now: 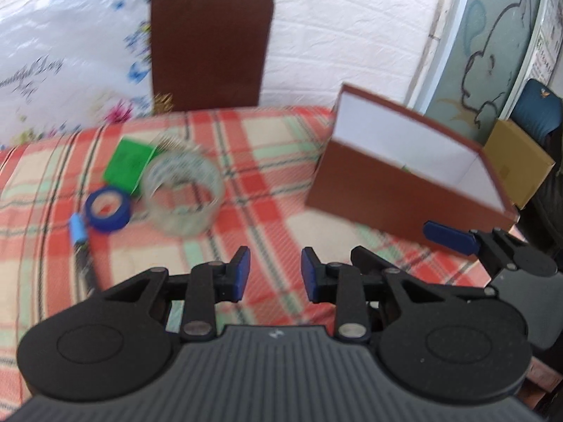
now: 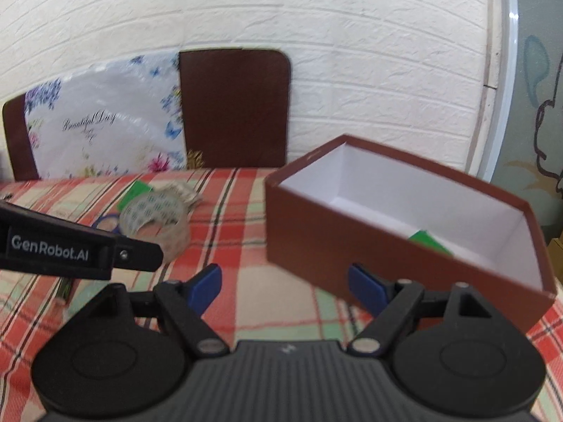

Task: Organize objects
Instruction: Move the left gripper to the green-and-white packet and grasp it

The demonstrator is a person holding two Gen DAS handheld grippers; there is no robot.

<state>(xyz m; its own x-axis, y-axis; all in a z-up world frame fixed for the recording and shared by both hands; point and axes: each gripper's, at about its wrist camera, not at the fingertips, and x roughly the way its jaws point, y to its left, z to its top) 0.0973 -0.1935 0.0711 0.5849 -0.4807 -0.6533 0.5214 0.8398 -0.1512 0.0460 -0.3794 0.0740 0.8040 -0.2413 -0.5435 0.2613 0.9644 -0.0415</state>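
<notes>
On the red plaid cloth (image 1: 267, 183) stands an open brown box (image 1: 394, 193) with a white inside; a green packet (image 2: 429, 241) lies in it. To the left are a clear tape roll (image 1: 183, 197), a blue tape roll (image 1: 107, 211), another green packet (image 1: 128, 165) and a blue-capped pen (image 1: 79, 242). My left gripper (image 1: 275, 274) hovers over the cloth, right of the tape rolls, jaws a little apart with nothing between. My right gripper (image 2: 285, 285) is wide open and holds nothing, its right finger just in front of the box (image 2: 387, 246).
A brown chair back (image 1: 211, 45) and a floral plastic bag (image 1: 63, 52) lean against the white brick wall behind the cloth. A yellow cardboard carton (image 1: 517, 161) sits to the right of the brown box, beside a painted door.
</notes>
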